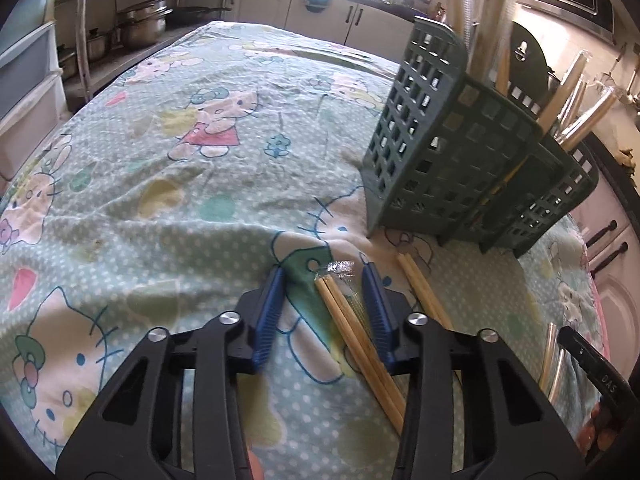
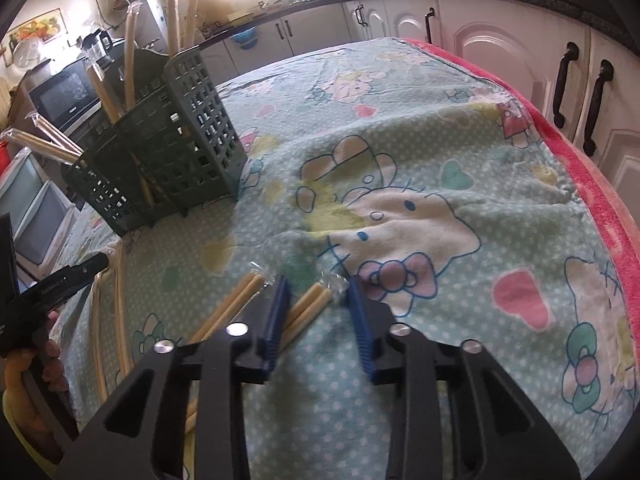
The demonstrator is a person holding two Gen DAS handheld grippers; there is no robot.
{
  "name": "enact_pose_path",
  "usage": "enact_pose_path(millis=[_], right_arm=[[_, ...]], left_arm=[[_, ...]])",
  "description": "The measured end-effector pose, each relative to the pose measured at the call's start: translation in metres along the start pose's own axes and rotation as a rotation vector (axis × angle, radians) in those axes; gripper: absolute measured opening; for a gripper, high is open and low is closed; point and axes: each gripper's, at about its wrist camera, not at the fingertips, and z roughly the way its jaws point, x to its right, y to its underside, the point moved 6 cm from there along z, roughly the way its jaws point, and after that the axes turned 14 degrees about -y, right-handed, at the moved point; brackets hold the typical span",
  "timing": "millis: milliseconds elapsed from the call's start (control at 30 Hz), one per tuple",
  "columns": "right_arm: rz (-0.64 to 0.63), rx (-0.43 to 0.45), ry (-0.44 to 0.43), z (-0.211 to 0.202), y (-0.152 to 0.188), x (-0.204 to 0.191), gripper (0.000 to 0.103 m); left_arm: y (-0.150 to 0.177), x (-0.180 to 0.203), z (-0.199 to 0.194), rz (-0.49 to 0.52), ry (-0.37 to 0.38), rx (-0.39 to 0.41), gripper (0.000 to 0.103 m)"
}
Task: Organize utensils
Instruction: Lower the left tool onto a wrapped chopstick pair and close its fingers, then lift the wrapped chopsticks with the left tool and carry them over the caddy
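Your left hand-held gripper (image 1: 325, 276) spread around wrapped chopsticks (image 1: 352, 320) on the bench (image 1: 160, 184), your right hand-held gripper (image 2: 318, 286) spread around another pair (image 2: 308, 306), basket (image 1: 452, 168) beyond.

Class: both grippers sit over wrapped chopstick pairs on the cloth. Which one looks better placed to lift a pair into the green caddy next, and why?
Probably the right gripper: its open jaws straddle the tip of a chopstick pair centrally. The left gripper, also open, has its pair hard against one finger. The caddy stands equally near both.
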Motion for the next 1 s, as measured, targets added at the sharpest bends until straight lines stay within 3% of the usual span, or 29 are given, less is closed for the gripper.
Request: enact_pose_path(millis=[300,600,1000], right_arm=[[0.074,0.038,-0.056,-0.009,-0.002,0.009,0.009],[0.121,0.092,-0.147,-0.032,-0.013,0.007,0.006],[0.053,0.207,-0.212,-0.078,-0.053,-0.018,0.005]], left_arm=[[-0.002,-0.011,0.001,-0.045,0.020,-0.008,0.014],[-0.001,-0.015,-0.029,-0.086,0.134,0.011,0.010],[-0.021,0.004,-0.079,-0.071,0.247,0.098,0.007]])
